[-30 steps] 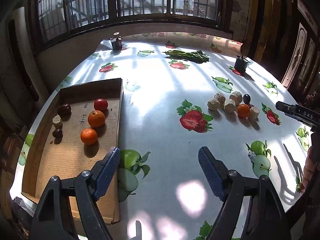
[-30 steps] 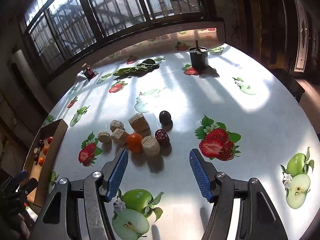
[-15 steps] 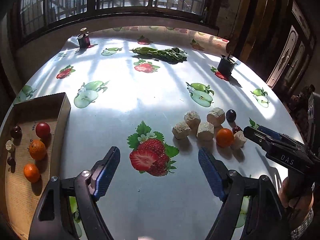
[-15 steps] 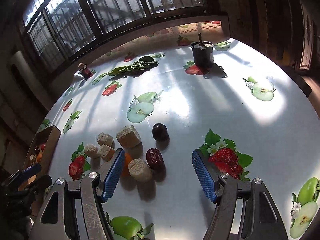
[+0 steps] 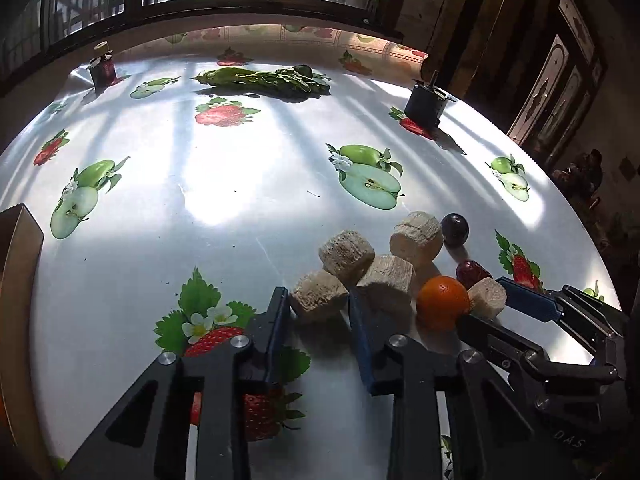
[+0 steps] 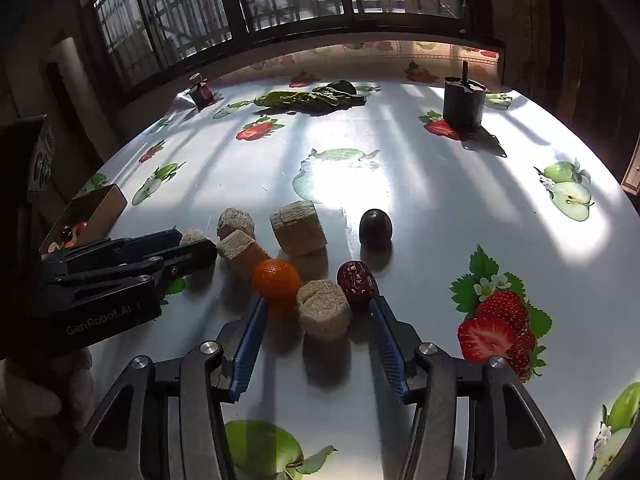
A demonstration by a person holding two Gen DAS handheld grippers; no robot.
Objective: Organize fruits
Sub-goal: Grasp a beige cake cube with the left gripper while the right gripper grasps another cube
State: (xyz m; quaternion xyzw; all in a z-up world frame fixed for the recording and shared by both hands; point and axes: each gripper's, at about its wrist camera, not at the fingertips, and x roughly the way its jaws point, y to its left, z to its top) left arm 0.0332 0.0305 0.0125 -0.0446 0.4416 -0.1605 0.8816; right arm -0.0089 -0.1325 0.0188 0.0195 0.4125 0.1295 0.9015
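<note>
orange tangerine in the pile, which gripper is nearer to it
Right. The right gripper is closing with its left finger right beside the tangerine and a beige chunk between its fingers. The left gripper closes around a different chunk farther over.

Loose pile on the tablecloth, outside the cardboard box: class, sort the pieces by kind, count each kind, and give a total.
beige chunks: 5
orange: 1
red date: 1
dark plum: 1
Total: 8
</note>
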